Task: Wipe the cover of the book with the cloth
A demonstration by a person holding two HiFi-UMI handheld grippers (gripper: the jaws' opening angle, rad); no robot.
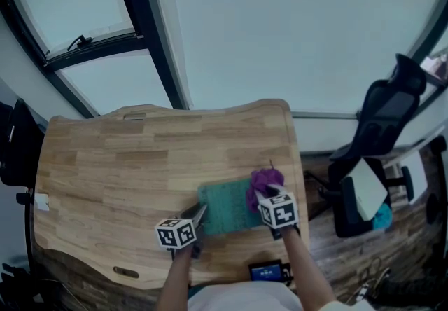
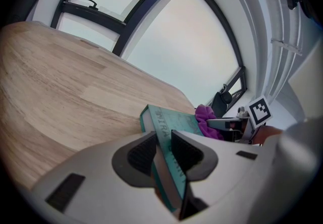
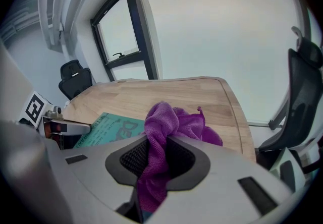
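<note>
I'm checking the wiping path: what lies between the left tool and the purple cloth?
Only the book's bare teal cover, as the head view shows. The left tool clamps the book's edge; the right tool grips the cloth.

book (image 1: 227, 208) is showing a teal cover with darker teal print. cloth (image 1: 264, 182) is reading solid purple. tabletop (image 1: 140, 155) is showing pale wood-grain planks. left gripper (image 1: 199, 214) and right gripper (image 1: 263, 197) are wearing black-and-white square markers; fingers (image 2: 141, 153) are showing black ribbed pads in grey shells.
</note>
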